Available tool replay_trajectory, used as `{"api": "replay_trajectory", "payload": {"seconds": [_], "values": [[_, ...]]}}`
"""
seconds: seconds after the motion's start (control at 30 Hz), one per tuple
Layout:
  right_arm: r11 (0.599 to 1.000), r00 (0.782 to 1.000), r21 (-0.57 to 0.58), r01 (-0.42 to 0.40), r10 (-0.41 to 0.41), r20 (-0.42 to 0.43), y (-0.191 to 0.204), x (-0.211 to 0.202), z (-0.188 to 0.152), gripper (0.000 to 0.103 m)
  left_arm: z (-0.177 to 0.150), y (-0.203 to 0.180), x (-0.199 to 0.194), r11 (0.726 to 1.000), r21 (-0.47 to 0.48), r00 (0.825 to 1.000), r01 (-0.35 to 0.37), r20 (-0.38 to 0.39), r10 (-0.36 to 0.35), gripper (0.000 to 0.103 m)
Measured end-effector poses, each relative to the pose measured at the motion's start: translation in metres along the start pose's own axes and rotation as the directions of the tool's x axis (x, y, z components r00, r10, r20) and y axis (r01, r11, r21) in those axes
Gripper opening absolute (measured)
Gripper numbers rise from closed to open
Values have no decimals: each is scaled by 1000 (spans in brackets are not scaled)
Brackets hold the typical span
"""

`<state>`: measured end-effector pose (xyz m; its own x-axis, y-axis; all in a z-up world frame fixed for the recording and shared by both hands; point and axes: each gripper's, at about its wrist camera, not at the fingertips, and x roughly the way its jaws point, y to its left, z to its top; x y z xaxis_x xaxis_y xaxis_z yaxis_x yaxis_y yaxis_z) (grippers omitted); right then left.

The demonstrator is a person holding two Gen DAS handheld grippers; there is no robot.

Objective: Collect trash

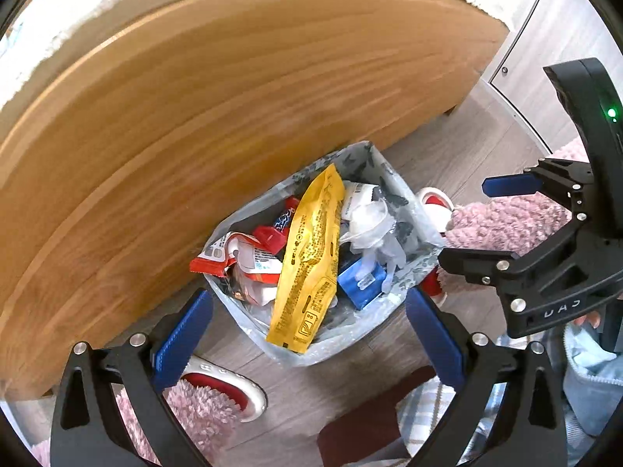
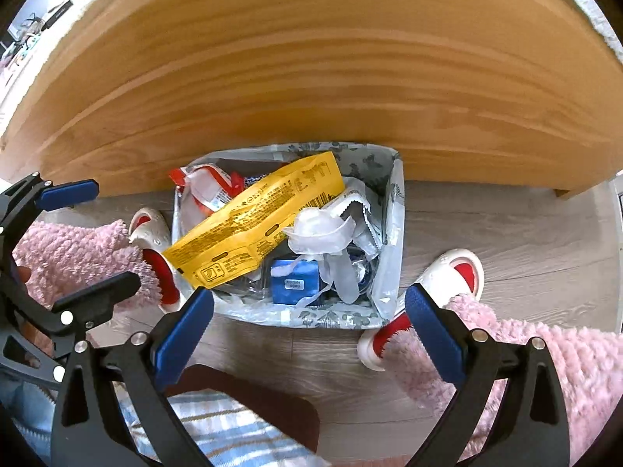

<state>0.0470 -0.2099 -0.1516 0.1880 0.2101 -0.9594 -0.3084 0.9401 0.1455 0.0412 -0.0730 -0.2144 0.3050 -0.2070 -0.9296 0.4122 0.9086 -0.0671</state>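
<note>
Overhead, both grippers tilted steeply down above trash bin (image 1: 409, 198), fingers (image 1: 183, 338) wide, empty

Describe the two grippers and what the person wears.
Both the left gripper and the right gripper have black frames, silver bolts and ribbed blue pads. The right one's body carries a green light. The person wears fluffy pink trousers and white-and-red slippers.

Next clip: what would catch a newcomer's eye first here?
The long yellow wrapper lying slantwise on top of the full bin, which stands on the floor against a wooden panel. Then the left claw and right claw, both open and empty above it, and the pink fuzzy socks either side.
</note>
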Motion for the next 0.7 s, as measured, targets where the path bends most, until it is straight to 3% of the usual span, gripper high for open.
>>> {"api": "replay_trajectory", "payload": {"seconds": [0.43, 0.7], "values": [[1000, 998, 1, 8, -8, 66, 6, -50, -20, 95, -9, -8, -49, 999, -47, 994, 8, 112, -3, 96], [1000, 990, 3, 8, -8, 139, 6, -90, -31, 95, -15, -14, -82, 998, -55, 980, 26, 198, -15, 96]]}}
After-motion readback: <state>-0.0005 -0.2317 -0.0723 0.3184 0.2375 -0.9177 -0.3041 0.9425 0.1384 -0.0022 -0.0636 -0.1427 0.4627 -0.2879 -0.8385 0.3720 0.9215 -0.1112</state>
